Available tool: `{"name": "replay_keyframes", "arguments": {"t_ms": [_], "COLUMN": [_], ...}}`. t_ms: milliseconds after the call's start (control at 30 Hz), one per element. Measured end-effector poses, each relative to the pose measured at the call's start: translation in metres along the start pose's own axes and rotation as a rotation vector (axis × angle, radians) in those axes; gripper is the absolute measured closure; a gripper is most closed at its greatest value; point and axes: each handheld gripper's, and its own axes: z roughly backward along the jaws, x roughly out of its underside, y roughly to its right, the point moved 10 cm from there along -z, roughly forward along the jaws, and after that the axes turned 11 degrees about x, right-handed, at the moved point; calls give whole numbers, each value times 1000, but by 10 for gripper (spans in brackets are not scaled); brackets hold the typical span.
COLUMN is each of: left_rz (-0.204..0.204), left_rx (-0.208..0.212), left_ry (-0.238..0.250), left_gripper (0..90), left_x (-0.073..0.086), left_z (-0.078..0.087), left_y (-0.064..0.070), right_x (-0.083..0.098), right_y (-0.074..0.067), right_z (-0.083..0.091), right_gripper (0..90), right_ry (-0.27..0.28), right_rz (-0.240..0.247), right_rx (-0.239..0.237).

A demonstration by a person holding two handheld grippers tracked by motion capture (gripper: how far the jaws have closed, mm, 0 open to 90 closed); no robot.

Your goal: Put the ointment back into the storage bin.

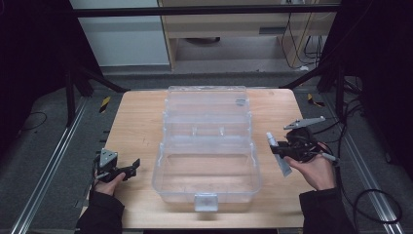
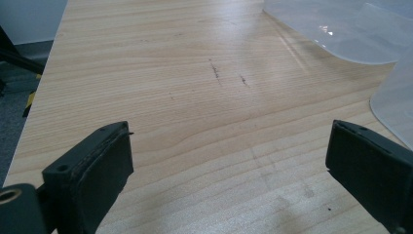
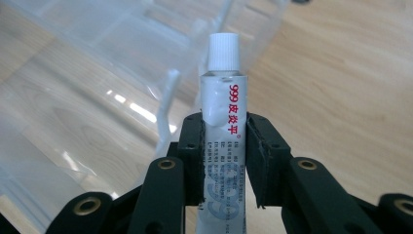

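- The jaws of the left gripper [image 1: 127, 170] are spread wide with nothing between them, hanging low over bare wood at the left of the surface [image 1: 136, 122], just beside the box's near corner
- In the middle stands the clear plastic box [image 1: 207, 168], its lid thrown back toward the far edge and its near compartment looking empty
- The jaws of the right gripper [image 3: 224, 146] are pinching a small tube [image 3: 223, 126] with a white cap and red lettering, clamped about its middle, cap end pointing toward the box
- The tube is in the air just right of the box's rim, not yet over it
- As I judge it, picking up is done; what is left is carrying the tube across the rim, lowering it inside and letting go
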Motion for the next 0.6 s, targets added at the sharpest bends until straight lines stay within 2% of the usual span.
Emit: {"name": "replay_keyframes", "arguments": {"t_ms": [133, 233, 300, 400, 433, 600], "left_rz": [-1, 0, 0, 0, 0, 0], "left_rx": [0, 0, 1, 0, 0, 1], "left_ry": [0, 1, 0, 0, 0, -1], "left_gripper": [27, 27, 27, 27, 27, 27], "left_x": [0, 0, 0, 0, 0, 0], "left_z": [0, 0, 0, 0, 0, 0], "left_y": [0, 0, 0, 0, 0, 0], "right_x": [-15, -28, -30, -39, -39, -45], "right_y": [-6, -13, -16, -26, -26, -42], "right_z": [8, 14, 15, 17, 17, 14], "right_gripper": [698, 698, 698, 698, 698, 698], "right_ry": [40, 71, 74, 68, 68, 65], "right_rz": [56, 91, 96, 140, 140, 217], "right_rx": [-12, -40, -49, -73, -73, -121]}}
